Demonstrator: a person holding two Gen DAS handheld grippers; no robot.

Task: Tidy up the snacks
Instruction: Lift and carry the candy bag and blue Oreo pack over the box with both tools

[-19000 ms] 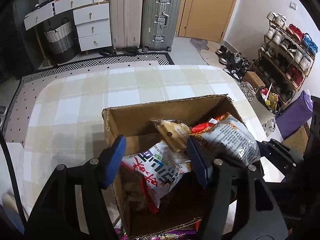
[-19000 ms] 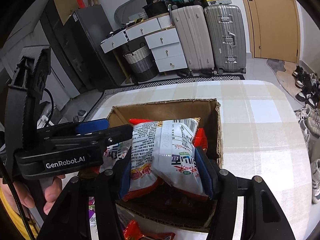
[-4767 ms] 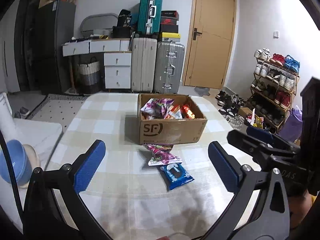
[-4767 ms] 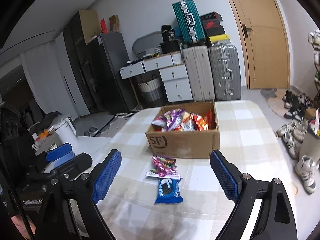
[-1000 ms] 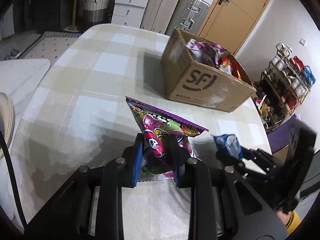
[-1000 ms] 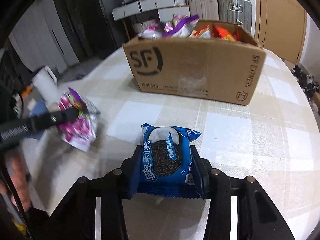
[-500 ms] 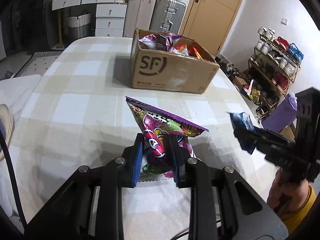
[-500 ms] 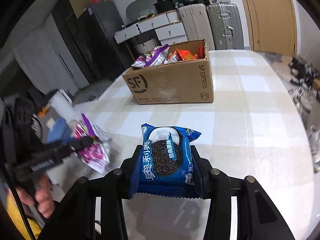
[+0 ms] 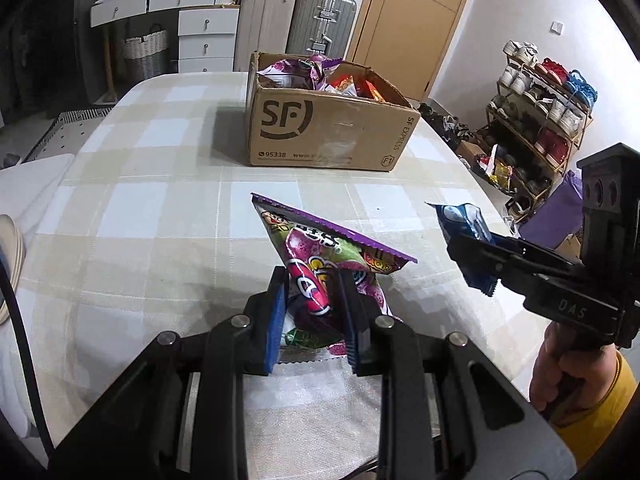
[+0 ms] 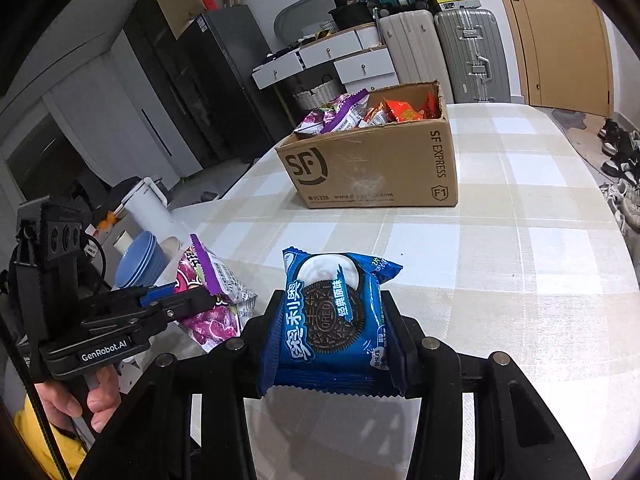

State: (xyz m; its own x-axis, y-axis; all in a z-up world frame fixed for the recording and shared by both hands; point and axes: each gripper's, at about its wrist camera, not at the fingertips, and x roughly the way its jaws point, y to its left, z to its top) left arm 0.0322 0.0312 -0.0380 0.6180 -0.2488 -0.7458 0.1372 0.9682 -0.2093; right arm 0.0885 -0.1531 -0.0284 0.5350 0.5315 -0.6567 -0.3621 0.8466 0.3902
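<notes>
My left gripper (image 9: 313, 312) is shut on a purple candy bag (image 9: 324, 256) and holds it above the checked table. It also shows in the right wrist view (image 10: 208, 300), at the left. My right gripper (image 10: 334, 332) is shut on a blue Oreo packet (image 10: 332, 312), also lifted off the table. That packet also shows in the left wrist view (image 9: 464, 236), at the right. The SF cardboard box (image 9: 320, 128) stands farther back on the table, full of snack bags (image 10: 352, 116).
The checked tablecloth (image 10: 500, 240) covers the table. Blue bowls (image 10: 140, 260) and a white jug (image 10: 148, 204) stand off its left side. Suitcases (image 9: 296, 20), drawers (image 9: 204, 36) and a door are behind; a shoe rack (image 9: 540, 120) is to the right.
Both grippers have lifted their packets and pulled back a little from the box. A second ago the Oreo packet was low near the box front.
</notes>
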